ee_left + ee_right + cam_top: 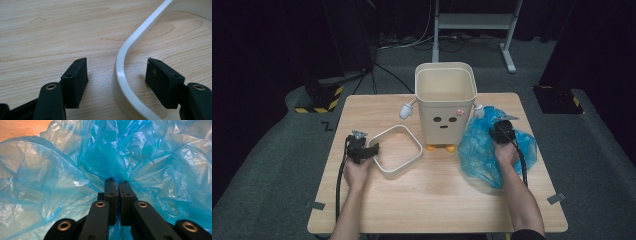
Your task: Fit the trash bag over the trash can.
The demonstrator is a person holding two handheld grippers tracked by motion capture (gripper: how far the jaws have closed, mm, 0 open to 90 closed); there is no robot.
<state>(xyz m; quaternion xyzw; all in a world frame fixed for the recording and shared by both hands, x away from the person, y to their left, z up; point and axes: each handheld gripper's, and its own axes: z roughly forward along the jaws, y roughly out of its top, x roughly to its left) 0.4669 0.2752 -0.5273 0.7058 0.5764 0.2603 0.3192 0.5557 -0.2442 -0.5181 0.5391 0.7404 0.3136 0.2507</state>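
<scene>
Pinching a fold of the blue plastic bag [75, 170], the right gripper [117, 181] has its jaws pressed together (bag at right of the high view, beside the cream bin [445, 102]). Left gripper [116, 72] jaws are spread astride the white frame [125, 50], flat on the surface [50, 30] at lower left, pads not touching it.

No words, brand names or numbers can be read anywhere. The one sign is a drawn face on the front of the cream plastic bin [445, 102]: two dark oval eyes and a short dark line for a mouth. A small pink sticker [459, 112] sits near the bin's upper right corner, too small to tell whether it bears print. Yellow-and-black hazard stripes mark the dark base [321, 98] on the floor at the left.
</scene>
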